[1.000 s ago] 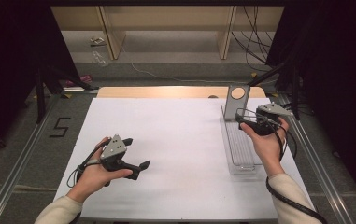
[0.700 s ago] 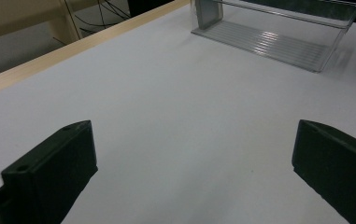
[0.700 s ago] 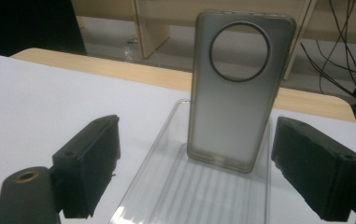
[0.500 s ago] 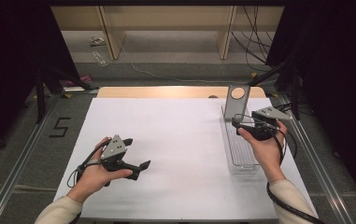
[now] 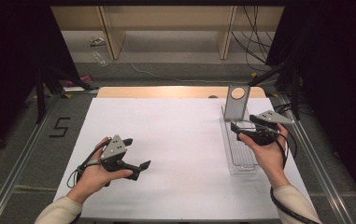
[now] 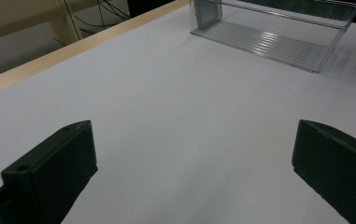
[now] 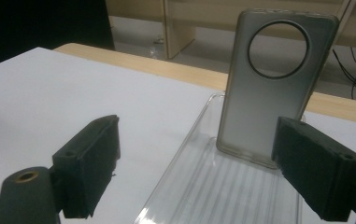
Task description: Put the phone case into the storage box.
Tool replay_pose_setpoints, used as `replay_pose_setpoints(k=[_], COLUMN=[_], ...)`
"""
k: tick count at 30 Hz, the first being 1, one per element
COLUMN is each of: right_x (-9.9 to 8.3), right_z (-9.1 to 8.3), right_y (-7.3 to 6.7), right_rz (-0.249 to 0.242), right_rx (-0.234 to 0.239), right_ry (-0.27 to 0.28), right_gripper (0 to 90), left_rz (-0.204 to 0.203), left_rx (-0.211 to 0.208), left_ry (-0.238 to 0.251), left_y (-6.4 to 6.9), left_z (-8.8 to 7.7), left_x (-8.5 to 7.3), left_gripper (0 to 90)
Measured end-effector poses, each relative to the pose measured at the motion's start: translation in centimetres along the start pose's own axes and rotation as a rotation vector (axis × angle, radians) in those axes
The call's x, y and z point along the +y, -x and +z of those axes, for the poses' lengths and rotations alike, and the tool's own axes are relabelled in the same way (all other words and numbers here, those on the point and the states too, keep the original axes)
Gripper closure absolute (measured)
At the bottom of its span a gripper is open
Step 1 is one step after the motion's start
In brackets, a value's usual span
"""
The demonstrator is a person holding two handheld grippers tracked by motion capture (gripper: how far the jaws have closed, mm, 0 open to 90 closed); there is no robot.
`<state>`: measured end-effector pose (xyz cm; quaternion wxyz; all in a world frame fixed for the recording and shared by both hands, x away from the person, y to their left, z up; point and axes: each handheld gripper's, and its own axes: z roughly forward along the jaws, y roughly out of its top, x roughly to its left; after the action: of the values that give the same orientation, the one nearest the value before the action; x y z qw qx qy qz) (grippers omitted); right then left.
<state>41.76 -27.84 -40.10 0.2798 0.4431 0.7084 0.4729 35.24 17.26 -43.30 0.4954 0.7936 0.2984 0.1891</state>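
Observation:
A grey translucent phone case (image 5: 236, 101) with a round camera hole stands upright at the far end of a clear plastic tray (image 5: 241, 161) on the right of the white table. My right gripper (image 5: 243, 122) hovers open over the tray, just in front of the case. In the right gripper view the case (image 7: 269, 93) rises between the spread jaws of that gripper (image 7: 196, 123), above the ribbed tray floor (image 7: 222, 186). My left gripper (image 5: 137, 152) rests open at the near left, holding nothing. Its own view has the left gripper (image 6: 192, 128) over bare white surface, the tray (image 6: 278, 37) far off.
The white table top (image 5: 175, 140) has a wooden strip (image 5: 166, 92) along its far edge. Metal rails (image 5: 21, 154) run down both sides, with a "5" mark (image 5: 60, 127) on the floor at the left. Shelving and cables (image 5: 255, 32) lie beyond the table.
My right gripper has shifted slightly left and turned a little toward the phone case. The left gripper and hand have stayed still.

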Motion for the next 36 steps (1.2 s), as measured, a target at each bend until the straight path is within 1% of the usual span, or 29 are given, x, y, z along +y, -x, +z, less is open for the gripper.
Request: replay_pose_setpoints(k=[4,13,18,20,30,36], right_x=[-0.2,-0.6,-0.8,-0.9,-1.4,-1.7], right_z=[-0.2,-0.7,-0.9,-1.0,-1.8,-2.3], right_y=[-0.2,-0.6,-0.7,-0.8,-0.8,-0.9], right_rz=[-0.001,-0.015,-0.013,-0.019,-0.007,-0.012], right_rx=[0.027,0.059,0.078,0.08,0.097,0.108], right_ry=[0.0,-0.002,-0.009,-0.009,0.0,-0.002], right_gripper=[16.7,16.5,16.7,16.7,16.6,16.6], left_rz=[0.003,0.007,0.005,0.004,0.006,0.006], left_rx=[-0.001,0.004,0.004,0.004,0.006,0.007], left_ry=[-0.001,0.0,0.002,0.003,0.005,0.009], left_y=[0.0,0.1,0.1,0.1,0.2,0.3], left_z=[0.0,-0.1,-0.1,-0.1,-0.2,-0.4], left_x=[0.0,0.1,0.1,0.1,0.2,0.1], left_gripper=[0.0,0.0,0.0,0.0,0.0,0.0])
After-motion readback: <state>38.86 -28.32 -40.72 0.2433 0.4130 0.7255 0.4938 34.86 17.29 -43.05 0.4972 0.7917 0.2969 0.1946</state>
